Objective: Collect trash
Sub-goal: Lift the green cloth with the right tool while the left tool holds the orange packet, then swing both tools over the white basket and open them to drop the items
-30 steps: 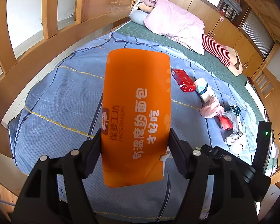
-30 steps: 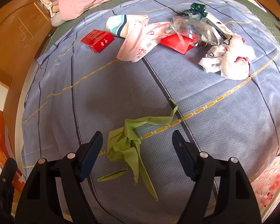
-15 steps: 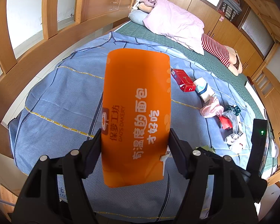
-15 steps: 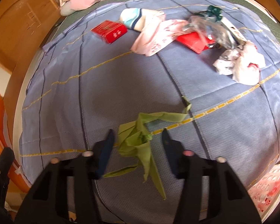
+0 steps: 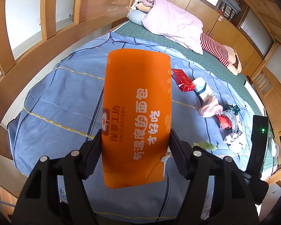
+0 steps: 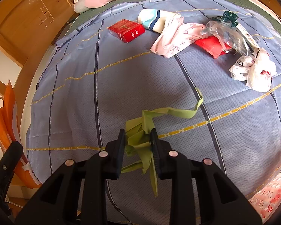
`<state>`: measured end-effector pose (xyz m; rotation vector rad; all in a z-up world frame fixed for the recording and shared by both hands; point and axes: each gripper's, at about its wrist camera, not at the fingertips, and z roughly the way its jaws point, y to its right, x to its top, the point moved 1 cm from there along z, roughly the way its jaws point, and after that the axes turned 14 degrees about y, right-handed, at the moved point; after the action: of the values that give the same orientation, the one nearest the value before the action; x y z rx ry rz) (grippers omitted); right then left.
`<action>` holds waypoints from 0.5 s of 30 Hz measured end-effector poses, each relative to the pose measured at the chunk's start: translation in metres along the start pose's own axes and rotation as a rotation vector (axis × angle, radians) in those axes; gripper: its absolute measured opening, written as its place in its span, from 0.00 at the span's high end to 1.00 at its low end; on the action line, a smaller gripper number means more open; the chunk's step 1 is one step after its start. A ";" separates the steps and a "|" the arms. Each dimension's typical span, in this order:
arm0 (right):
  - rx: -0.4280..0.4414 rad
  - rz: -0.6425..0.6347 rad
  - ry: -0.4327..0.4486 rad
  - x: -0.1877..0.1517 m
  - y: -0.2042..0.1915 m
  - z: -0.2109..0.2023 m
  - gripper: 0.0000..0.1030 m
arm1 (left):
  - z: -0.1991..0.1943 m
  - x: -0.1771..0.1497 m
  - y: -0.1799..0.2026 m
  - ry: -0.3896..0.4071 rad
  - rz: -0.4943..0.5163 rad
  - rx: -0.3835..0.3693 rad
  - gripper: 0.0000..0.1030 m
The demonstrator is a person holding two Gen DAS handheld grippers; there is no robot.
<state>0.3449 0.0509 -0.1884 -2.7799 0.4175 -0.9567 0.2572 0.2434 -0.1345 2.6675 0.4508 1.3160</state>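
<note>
The left gripper [image 5: 134, 146] jaws clamp an upright orange bag [image 5: 137, 116] above the bed. The right gripper [image 6: 137, 148] jaws are narrowed onto the crumpled green wrapper [image 6: 140, 133] lying on the blue sheet [image 6: 75, 101].

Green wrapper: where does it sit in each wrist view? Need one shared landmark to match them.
Left wrist: green wrapper lies low right, a small scrap past the orange bag.
Right wrist: green wrapper is at center-bottom, pinched in the right claw.
Shared landmark: red box on the blue sheet.
</note>
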 end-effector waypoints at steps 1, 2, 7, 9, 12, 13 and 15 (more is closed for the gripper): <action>-0.001 0.000 0.001 0.000 0.000 0.000 0.73 | 0.000 0.001 0.000 0.000 0.001 0.001 0.34; -0.001 0.001 0.004 0.000 0.000 -0.001 0.73 | 0.000 0.001 0.000 -0.001 0.003 0.005 0.34; 0.065 0.047 0.230 0.015 0.009 -0.046 0.73 | -0.003 0.004 0.008 0.014 0.018 -0.003 0.34; 0.089 0.039 0.330 0.018 0.017 -0.077 0.73 | -0.010 0.005 0.020 0.027 0.029 -0.050 0.34; 0.106 0.007 0.367 0.019 0.042 -0.117 0.73 | -0.022 0.001 0.046 0.044 0.085 -0.149 0.34; 0.113 0.003 0.365 0.019 0.053 -0.128 0.73 | -0.025 -0.001 0.053 0.042 0.105 -0.182 0.34; 0.108 -0.017 0.364 0.016 0.084 -0.159 0.73 | -0.034 -0.009 0.077 0.027 0.165 -0.293 0.34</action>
<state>0.2409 -0.0454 -0.0764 -2.5163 0.3764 -1.4503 0.2408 0.1668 -0.1016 2.4870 0.0338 1.3430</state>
